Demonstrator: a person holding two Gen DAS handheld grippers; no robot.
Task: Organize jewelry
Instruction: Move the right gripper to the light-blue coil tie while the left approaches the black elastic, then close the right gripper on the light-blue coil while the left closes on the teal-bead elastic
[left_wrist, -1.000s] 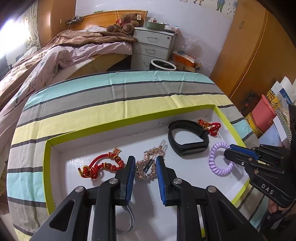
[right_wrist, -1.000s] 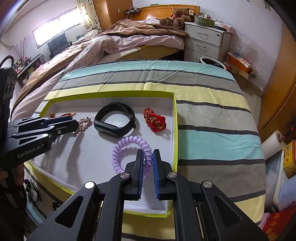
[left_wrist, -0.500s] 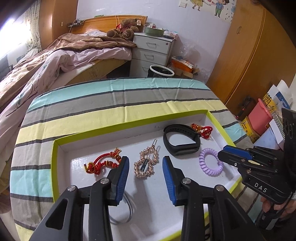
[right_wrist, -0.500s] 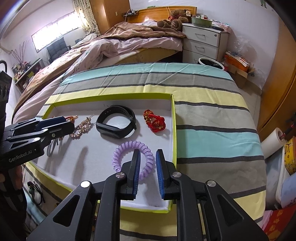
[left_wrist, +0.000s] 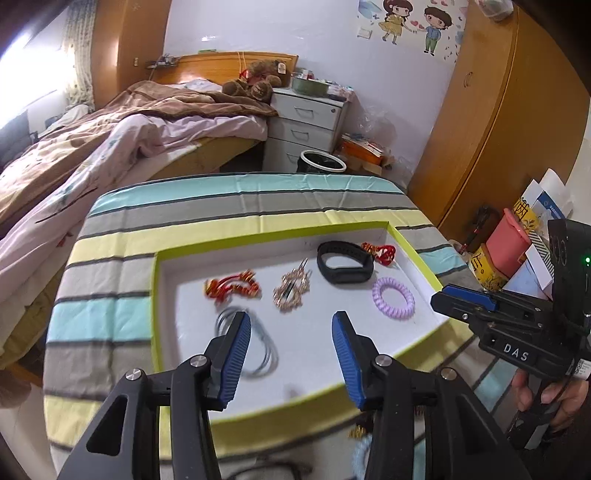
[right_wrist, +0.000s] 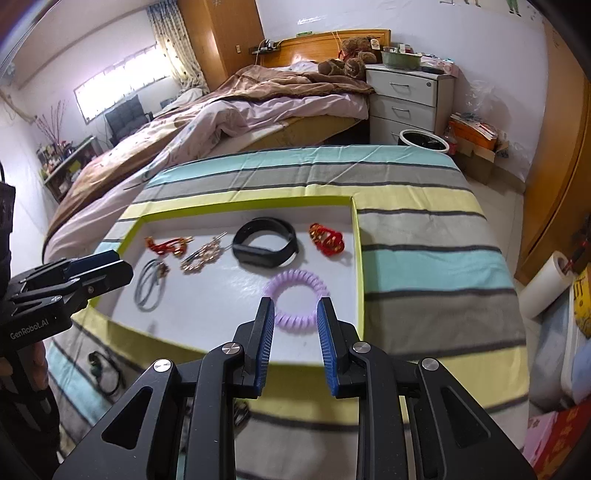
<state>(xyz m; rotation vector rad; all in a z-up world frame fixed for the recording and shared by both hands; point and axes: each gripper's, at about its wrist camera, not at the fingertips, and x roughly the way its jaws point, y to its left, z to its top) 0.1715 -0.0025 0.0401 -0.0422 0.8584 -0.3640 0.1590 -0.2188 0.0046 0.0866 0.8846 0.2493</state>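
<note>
Holding both grippers over the tray (left_wrist: 415, 254) right now, nothing in either one. It's a shallow white tray with a lime-green rim, sitting on a desk (right_wrist: 424, 258) covered in a striped cloth.

My left gripper (left_wrist: 291, 345) has its fingers spread wide, hovering above the near side of the tray. Just past the left blue pad there's a grey wire hoop (left_wrist: 258, 343), kinda blurry, lying flat. Beyond that, in a rough row from left to right: a red and gold cord bracelet (left_wrist: 232, 288), a rose-gold hair clip (left_wrist: 291, 291), a black band (left_wrist: 345, 263), and a second red bracelet (left_wrist: 380, 253) tucked in the far right corner. The black band and that red one look like they're touching, or nearly.

My right gripper (right_wrist: 295, 321) is spread too, not as wide as the left. It's lined up with the purple coil tie (right_wrist: 295, 299), which sits in the near right part of the tray, just this side of the black band. From this camera the coil shows between the two fingers, but the pads aren't on it and it's lying flat on the tray floor.

Each gripper shows up in the other's camera, off the tray's edge on its own side. Some stuff is also lying on the cloth below the tray's near rim, too blurry to say what.
</note>
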